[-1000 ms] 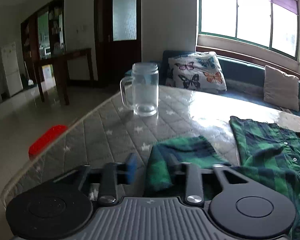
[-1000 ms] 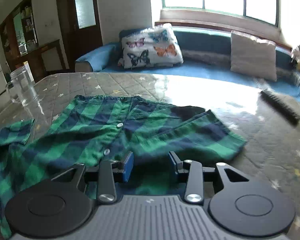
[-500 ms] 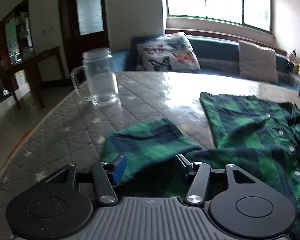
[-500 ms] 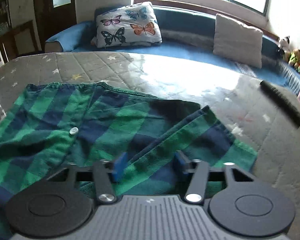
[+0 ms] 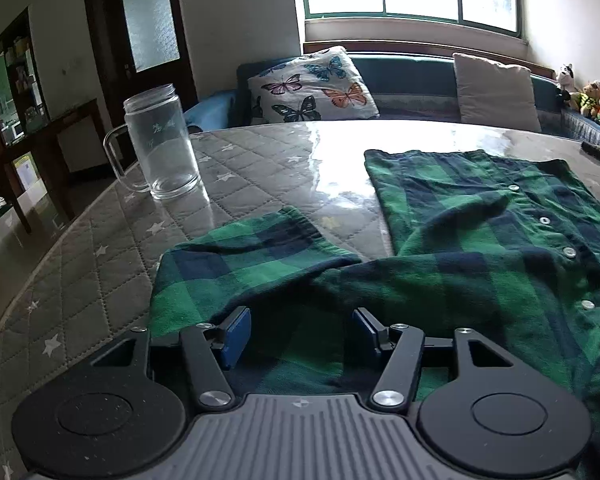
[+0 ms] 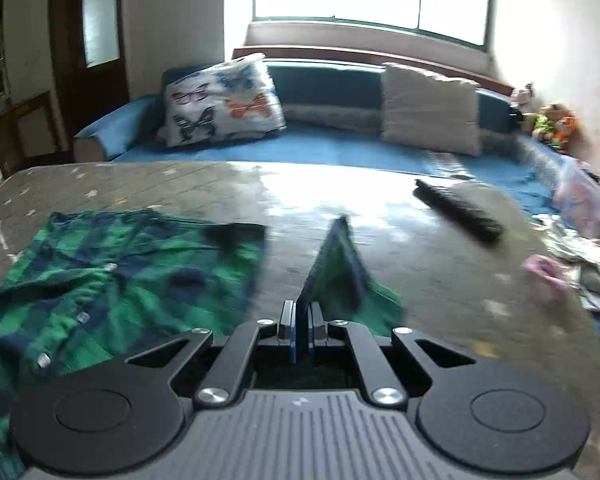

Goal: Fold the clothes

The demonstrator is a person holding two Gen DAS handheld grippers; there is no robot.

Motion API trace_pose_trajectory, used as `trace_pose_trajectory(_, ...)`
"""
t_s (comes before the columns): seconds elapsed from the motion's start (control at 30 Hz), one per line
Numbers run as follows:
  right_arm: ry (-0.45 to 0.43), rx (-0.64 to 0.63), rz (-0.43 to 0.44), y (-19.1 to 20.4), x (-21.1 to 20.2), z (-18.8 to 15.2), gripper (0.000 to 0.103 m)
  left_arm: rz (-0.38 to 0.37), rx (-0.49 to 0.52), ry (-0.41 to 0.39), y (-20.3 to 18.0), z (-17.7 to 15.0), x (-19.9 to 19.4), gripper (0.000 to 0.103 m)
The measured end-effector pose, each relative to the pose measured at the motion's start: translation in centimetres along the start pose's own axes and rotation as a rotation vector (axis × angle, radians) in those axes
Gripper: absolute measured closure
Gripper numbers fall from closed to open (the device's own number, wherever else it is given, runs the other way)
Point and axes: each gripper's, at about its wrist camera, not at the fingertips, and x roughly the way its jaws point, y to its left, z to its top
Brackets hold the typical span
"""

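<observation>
Right gripper (image 6: 300, 330) jaws pinched tight on plaid shirt (image 6: 100, 280) sleeve, lower centre; left gripper (image 5: 300, 334) jaws opening, astride cloth.

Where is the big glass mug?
In the left wrist view the glass mug stands upright at the table's far left, apart from the green plaid shirt, with the butterfly pillow behind it.

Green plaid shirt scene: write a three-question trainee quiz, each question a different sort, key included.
1. True or false: the right gripper is shut on a fold of the green plaid shirt.
2. What stands left of the shirt in the left wrist view? A) glass mug B) kettle C) bowl
3. Fill in: the cushion behind the table is printed with ____.

Key: 1 true; 2 A; 3 butterflies.
</observation>
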Motion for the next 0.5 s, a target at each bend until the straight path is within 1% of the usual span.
trace_pose_trajectory(0.13,-0.017,0.008,-0.087,-3.8,-3.2,-1.9,0.098,-0.007,0.017,-0.016,-0.8,0.1,-0.7,0.039)
trace_pose_trajectory(0.2,-0.011,0.017,-0.124,-5.4,-4.4,-3.1,0.098,-0.012,0.025,-0.022,-1.2,0.2,-1.0,0.038)
trace_pose_trajectory(0.27,-0.004,0.014,-0.178,-6.7,-5.3,-4.3,0.098,-0.017,0.034,-0.027,-1.6,0.2,-1.3,0.038)
trace_pose_trajectory(0.37,0.043,0.035,-0.228,-8.8,-5.8,-6.1,0.098,-0.031,0.059,-0.028,-2.5,0.1,-1.6,0.037)
trace_pose_trajectory(0.47,0.089,0.035,-0.296,-10.1,-5.7,-8.0,0.097,-0.045,0.081,-0.029,-3.3,-0.1,-1.9,0.036)
trace_pose_trajectory(0.5,0.106,0.055,-0.307,-10.5,-5.5,-8.5,0.097,-0.051,0.088,-0.027,-3.6,-0.2,-2.0,0.036)
